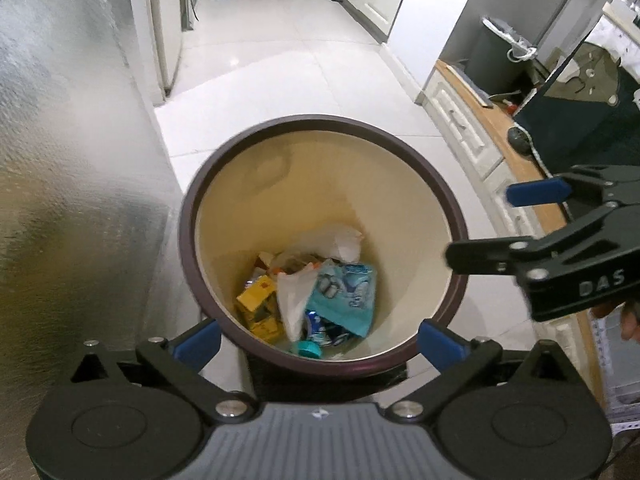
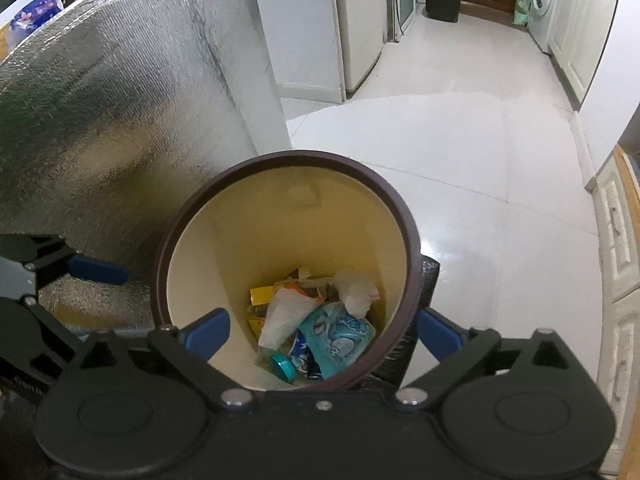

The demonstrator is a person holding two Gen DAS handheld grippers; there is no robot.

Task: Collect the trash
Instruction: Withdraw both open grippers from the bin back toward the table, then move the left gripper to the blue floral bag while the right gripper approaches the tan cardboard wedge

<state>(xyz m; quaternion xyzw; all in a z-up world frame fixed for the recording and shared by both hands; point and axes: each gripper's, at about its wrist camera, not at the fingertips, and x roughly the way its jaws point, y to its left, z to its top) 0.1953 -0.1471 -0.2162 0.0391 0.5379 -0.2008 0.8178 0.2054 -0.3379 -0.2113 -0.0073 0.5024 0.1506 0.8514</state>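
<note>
A round trash bin [image 1: 224, 152] with a dark brown rim and cream inside stands on the white tiled floor; it also shows in the right wrist view [image 2: 192, 200]. At its bottom lie a light blue wrapper [image 1: 348, 292], a yellow box [image 1: 256, 304], a white plastic bag [image 1: 292, 296] and a teal cap [image 1: 308, 348]. The blue wrapper [image 2: 340, 336] and teal cap [image 2: 282, 366] show again from the right. My left gripper [image 1: 320, 340] is open and empty above the bin's near rim. My right gripper [image 2: 320, 332] is open and empty over the bin, and shows at the right in the left view [image 1: 480, 228].
A silver foil-covered panel [image 1: 68, 160] stands close on the left of the bin. White cabinets with a wooden top [image 1: 496, 132] run along the right. White floor [image 2: 460, 184] stretches ahead to a washing machine [image 2: 544, 4] and a black box [image 2: 442, 4].
</note>
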